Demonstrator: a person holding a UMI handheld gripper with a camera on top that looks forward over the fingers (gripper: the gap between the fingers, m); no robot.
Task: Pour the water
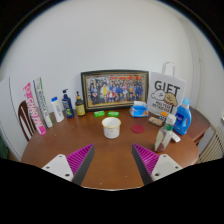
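Note:
A white cup (111,127) stands on the brown wooden table (100,160), beyond my fingers and roughly centred between them. My gripper (113,160) is open, its magenta pads (79,160) spread wide above bare tabletop with nothing between them. A blue bottle with a white cap (183,116) stands at the right, next to a white object (163,137) lying near the right finger. A light blue container (139,109) sits behind the cup to the right.
A framed group photo (115,89) leans on the wall at the back. A white gift bag (167,94) stands at the right. Several bottles (67,104) and a pink-and-white box (34,106) stand at the left. A wooden chair (25,120) is at the table's left.

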